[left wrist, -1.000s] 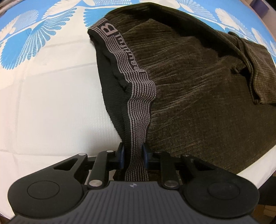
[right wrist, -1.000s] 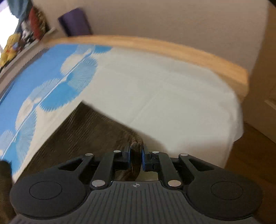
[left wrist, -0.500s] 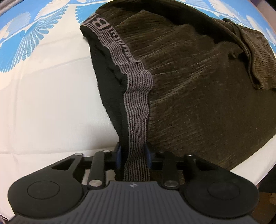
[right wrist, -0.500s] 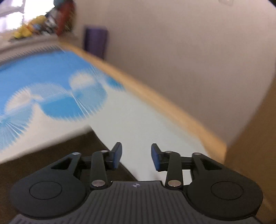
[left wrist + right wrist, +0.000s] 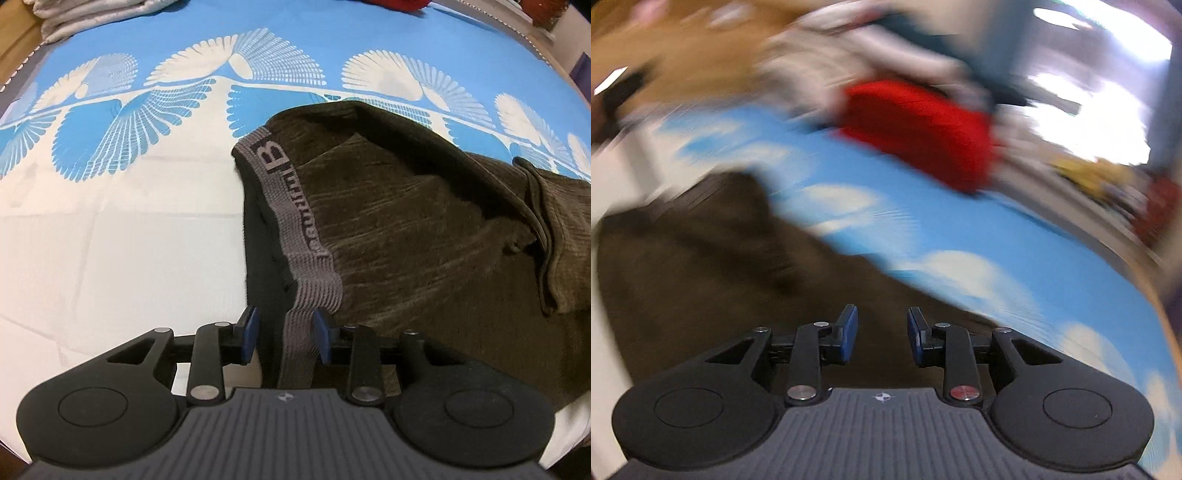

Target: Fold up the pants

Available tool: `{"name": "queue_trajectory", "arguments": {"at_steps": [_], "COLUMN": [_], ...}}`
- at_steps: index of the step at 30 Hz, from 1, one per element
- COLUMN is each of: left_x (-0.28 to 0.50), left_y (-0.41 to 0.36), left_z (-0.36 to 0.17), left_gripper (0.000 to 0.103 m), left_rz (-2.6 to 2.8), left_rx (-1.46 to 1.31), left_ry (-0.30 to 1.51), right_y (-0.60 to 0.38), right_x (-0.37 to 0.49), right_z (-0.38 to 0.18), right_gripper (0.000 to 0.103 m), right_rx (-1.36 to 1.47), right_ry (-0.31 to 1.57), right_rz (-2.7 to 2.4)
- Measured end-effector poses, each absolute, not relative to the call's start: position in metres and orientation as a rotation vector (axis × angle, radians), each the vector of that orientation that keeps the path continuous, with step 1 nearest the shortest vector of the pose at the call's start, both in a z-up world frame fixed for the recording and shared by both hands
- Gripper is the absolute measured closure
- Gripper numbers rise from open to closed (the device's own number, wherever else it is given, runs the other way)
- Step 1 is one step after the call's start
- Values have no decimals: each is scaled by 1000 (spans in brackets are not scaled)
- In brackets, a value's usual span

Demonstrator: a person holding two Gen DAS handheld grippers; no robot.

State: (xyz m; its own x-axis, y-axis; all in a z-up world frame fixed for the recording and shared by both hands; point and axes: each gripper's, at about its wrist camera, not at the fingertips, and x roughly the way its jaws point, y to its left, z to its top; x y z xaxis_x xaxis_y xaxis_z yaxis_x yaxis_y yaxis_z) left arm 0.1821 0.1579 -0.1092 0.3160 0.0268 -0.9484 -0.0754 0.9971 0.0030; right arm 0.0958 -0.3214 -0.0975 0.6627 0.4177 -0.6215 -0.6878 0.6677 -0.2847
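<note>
**Pants on the bed, both tongs parted**

In the left wrist view, a bed (image 5: pixel 110 229) is seen covered by one sheet, white in the near part and blue with white fan-shaped prints farther off. At the far left corner a pile of pale folded cloth (image 5: pixel 92 14) is seen. One pair of pants (image 5: pixel 424 229) is spread over the right half of the sheet, reaching the near edge of the bed. The cloth is dark olive-brown, ribbed and soft, with a fold running along its right side. One waistband (image 5: pixel 295 214), grey with fine stripes and dark lettering, runs from the far left corner of the pants down to the left tongs (image 5: pixel 284 334). These tongs are held apart; the waistband end passes between the two blue pads, lying against the right pad and clear of the left one, so nothing is clamped. Something red (image 5: pixel 391 3) is cut off at the top edge.

The right wrist view is heavily blurred. The pants (image 5: pixel 701 266) are seen as a dark brown mass filling the left and centre, directly under and ahead of the right tongs (image 5: pixel 882 336). These tongs are likewise parted, with nothing between the two blue pads. To the right of the pants the blue and white sheet (image 5: pixel 1015 258) is seen, and beyond it one red, blocky shape (image 5: pixel 923 129), too smeared to be identified.
</note>
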Motion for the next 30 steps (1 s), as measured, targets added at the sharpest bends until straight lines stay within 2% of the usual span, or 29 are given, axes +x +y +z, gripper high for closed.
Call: {"name": "queue_trajectory", "arguments": {"at_steps": [3, 8, 10, 12, 13, 17, 21, 23, 25, 27, 30], "left_x": [188, 198, 202, 208, 210, 216, 220, 222, 223, 225, 226], "left_y": [149, 135, 133, 130, 129, 128, 129, 130, 130, 129, 124], "left_z": [-110, -107, -105, -102, -100, -94, -91, -92, -94, -95, -92], "left_gripper": [66, 66, 66, 66, 66, 66, 66, 66, 66, 66, 66], "left_rz": [60, 41, 37, 36, 34, 27, 27, 28, 32, 26, -11], "left_rx": [-56, -62, -67, -70, -73, -87, -98, -96, -95, -93, -101], "left_ry": [1243, 1227, 1216, 1203, 1198, 1172, 1158, 1156, 1160, 1157, 1129], "right_y": [-275, -241, -240, -242, -245, -281, -395, -480, -570, -647, -698], "right_x": [91, 86, 84, 91, 97, 142, 215, 241, 247, 233, 220], "right_z": [-129, -171, -176, -170, -162, -94, -7, 14, 8, -23, -70], "right_gripper": [66, 64, 67, 88, 88, 89, 89, 89, 89, 89, 89], "right_rx": [-725, -969, -990, -969, -933, -619, -40, 292, 632, 912, 976], "right_ry": [582, 584, 576, 586, 596, 583, 487, 392, 305, 242, 291], "right_rz": [771, 807, 822, 817, 818, 768, 560, 331, -1, -344, -602]}}
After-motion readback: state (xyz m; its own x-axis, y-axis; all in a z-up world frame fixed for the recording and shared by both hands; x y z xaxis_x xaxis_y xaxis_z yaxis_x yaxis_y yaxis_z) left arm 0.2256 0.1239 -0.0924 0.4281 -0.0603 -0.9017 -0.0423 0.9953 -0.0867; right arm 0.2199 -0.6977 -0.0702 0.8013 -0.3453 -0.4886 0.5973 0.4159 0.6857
